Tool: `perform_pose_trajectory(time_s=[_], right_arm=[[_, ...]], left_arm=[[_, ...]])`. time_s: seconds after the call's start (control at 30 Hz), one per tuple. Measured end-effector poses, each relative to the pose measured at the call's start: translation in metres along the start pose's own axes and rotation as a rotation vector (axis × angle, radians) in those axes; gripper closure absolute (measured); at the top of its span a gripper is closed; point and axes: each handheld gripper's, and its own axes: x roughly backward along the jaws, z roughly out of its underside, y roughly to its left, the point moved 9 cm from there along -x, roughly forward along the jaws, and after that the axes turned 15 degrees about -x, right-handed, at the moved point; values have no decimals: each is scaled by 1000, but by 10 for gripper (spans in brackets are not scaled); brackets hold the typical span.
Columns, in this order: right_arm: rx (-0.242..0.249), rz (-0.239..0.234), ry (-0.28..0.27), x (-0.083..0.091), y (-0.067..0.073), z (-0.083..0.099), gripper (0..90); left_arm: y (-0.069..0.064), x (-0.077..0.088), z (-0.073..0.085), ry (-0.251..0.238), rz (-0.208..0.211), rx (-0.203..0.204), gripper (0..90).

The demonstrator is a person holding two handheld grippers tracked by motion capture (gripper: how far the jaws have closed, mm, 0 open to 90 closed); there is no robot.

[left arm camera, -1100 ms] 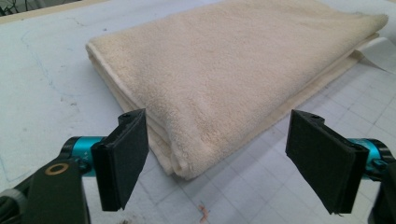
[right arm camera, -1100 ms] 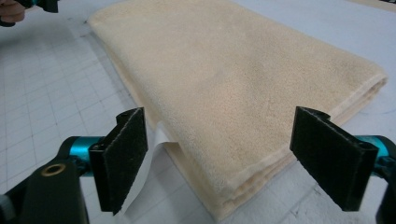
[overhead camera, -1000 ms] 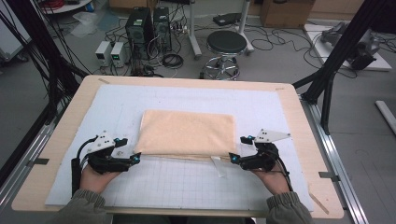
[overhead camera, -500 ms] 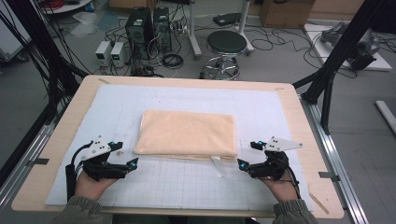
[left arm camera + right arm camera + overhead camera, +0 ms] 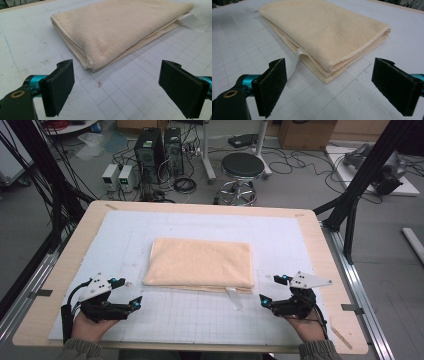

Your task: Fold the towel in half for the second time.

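A folded beige towel point(image 5: 200, 262) lies flat in the middle of the white grid mat point(image 5: 200, 320). A white tag point(image 5: 233, 297) sticks out from its near edge. My left gripper point(image 5: 129, 292) rests near the mat's front left, a short way off the towel's near left corner point(image 5: 88, 65). Its jaws have just been opening and stand open with nothing between them point(image 5: 116, 90). My right gripper point(image 5: 270, 290) sits off the towel's near right corner point(image 5: 325, 77). It too has just been opening and is open, holding nothing point(image 5: 328, 90).
The mat covers a wooden table point(image 5: 320, 250) with bare wood on all sides. Black frame posts point(image 5: 360, 185) rise at the table's left and right. A stool point(image 5: 242, 170) and computer boxes point(image 5: 155, 155) stand on the floor beyond the far edge.
Both grippers have drawn back from the towel's near corners toward the front edge and outward. The towel stays flat where it was.
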Motion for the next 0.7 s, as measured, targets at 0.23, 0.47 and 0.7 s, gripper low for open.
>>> perform_pose_trajectory(time_s=[0.23,0.47,0.7], right_arm=[[-3,6,-6,5,0,4,122],[-5,11,1,9,3,10,122],[-2,12,4,14,5,15,122]], left_arm=[[-1,10,5,8,-11,5,139],[-4,19,9,7,-21,4,139],[-7,27,12,6,-23,3,139]])
